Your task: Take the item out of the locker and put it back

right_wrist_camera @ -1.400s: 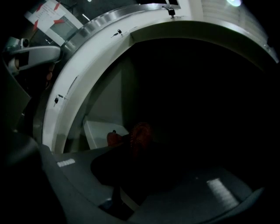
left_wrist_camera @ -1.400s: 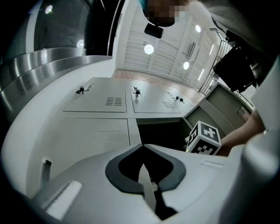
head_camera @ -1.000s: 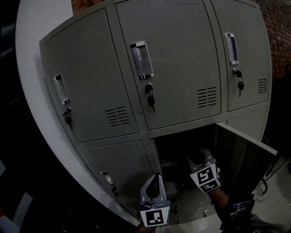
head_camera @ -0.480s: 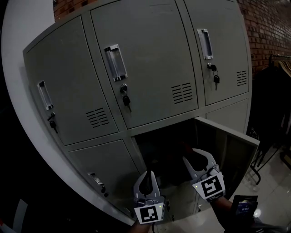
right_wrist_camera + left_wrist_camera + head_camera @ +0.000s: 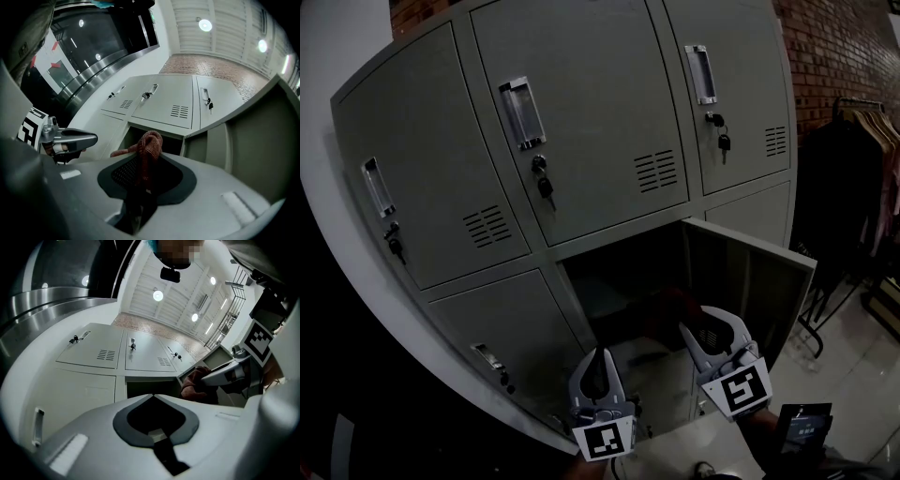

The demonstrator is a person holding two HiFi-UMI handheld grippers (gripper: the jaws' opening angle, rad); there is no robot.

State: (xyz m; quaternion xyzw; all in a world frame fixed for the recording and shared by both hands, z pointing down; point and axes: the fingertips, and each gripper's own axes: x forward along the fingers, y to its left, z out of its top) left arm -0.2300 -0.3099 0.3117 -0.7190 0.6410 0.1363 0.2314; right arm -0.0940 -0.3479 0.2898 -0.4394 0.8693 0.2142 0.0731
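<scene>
A: Where's the cloth?
B: The cloth (image 5: 149,140) is pinched in the right claw (image 5: 146,161), at the mouth of the open compartment (image 5: 609,281), bottom row, middle. Can't tell if it's past the sill.

A: Does the head view confirm that?
B: Barely. From up there the cloth (image 5: 673,305) is a dark reddish smudge just above the right claw (image 5: 710,328). What that view does give is the whole locker (image 5: 581,112), the open door (image 5: 750,281) swung to the right, keys (image 5: 544,187) hanging in the upper locks, and a clothes rack (image 5: 862,131) off to the right.

A: And the grip itself?
B: Only the right gripper view shows it. The claw clamps the lower part of the cloth. The rest stands above the tips in a bunched loop, one tail trailing left. Ribbed knit, brick red.

A: Left claw?
B: Left claw (image 5: 152,398) is pressed together with nothing in it. Its view catches the cloth (image 5: 193,380) side-on, a crumpled lump by the right claw. In the head view the left claw (image 5: 598,361) sits low, near the opening's left edge.
</scene>
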